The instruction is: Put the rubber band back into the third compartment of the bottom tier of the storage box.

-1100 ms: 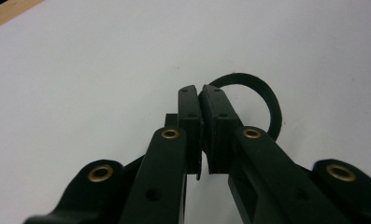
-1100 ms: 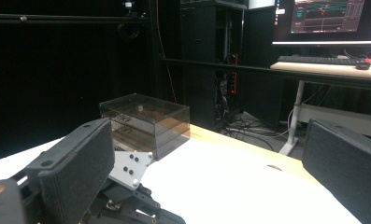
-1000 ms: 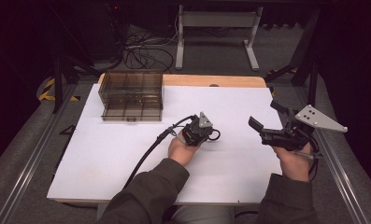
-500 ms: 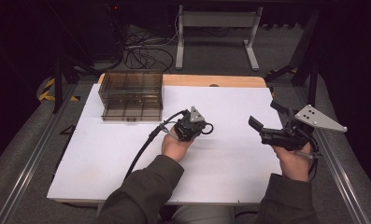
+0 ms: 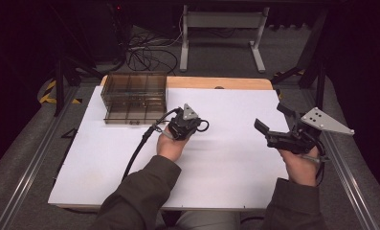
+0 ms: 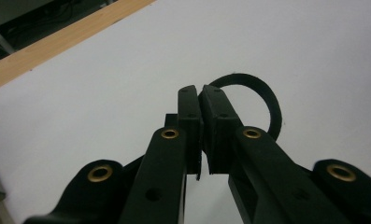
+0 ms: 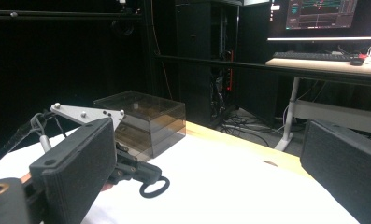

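Two claws: left claw (image 5: pixel 200 125) clamped on a black ring (image 6: pixel 262 100); right claw (image 5: pixel 273 123) spread wide; no writing readable.

Black ring (image 6: pixel 262 100) (thin, round) on white table (image 5: pixel 226 158), pinched by left claw (image 6: pixel 201 100)

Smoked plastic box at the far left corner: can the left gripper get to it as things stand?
Probably yes. Bare white table lies between the left gripper and the box, but its jaws are shut on a black ring.

left tongs (image 5: pixel 203 125) gripping black ring (image 5: pixel 205 126) | right tongs (image 5: pixel 270 123) raised | smoky box (image 5: pixel 134 97) far-left
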{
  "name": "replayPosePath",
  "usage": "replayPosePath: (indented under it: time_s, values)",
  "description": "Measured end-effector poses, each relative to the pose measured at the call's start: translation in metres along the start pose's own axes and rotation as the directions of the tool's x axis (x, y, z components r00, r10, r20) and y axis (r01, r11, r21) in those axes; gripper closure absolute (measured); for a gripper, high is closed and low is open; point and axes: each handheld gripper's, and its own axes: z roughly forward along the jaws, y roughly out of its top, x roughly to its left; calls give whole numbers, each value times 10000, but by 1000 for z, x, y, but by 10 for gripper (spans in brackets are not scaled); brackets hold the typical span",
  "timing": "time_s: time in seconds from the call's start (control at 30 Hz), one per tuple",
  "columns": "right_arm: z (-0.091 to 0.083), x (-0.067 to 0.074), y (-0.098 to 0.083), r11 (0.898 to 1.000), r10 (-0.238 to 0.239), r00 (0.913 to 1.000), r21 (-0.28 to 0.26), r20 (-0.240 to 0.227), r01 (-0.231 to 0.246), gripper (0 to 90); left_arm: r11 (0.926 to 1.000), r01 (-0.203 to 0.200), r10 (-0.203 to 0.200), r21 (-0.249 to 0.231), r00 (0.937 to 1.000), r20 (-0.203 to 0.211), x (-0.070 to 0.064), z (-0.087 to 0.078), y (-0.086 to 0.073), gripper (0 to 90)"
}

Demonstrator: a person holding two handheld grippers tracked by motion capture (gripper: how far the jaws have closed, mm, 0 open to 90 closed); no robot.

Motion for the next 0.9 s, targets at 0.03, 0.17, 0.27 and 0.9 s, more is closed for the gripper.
replayPosePath:
  time_s: [0.03,0.17,0.27,0.9]
  values:
    - [0,0,0,10000,-6,10000,1,12,6,42,10000,50,-50,-11,10000,-34,2,-1,-1,862]
    - [0,-1,0,10000,3,10000,-9,23,-3,43,9997,201,-203,-109,9995,-244,10,-6,-2,861]
    - [0,-1,0,10000,35,10000,7,49,-35,43,9994,301,-306,-144,9989,-353,16,-9,-4,861]
    - [0,-1,-1,10000,33,10000,-21,-43,-33,46,9927,1077,-1130,-535,9878,-1073,51,-31,-14,861]
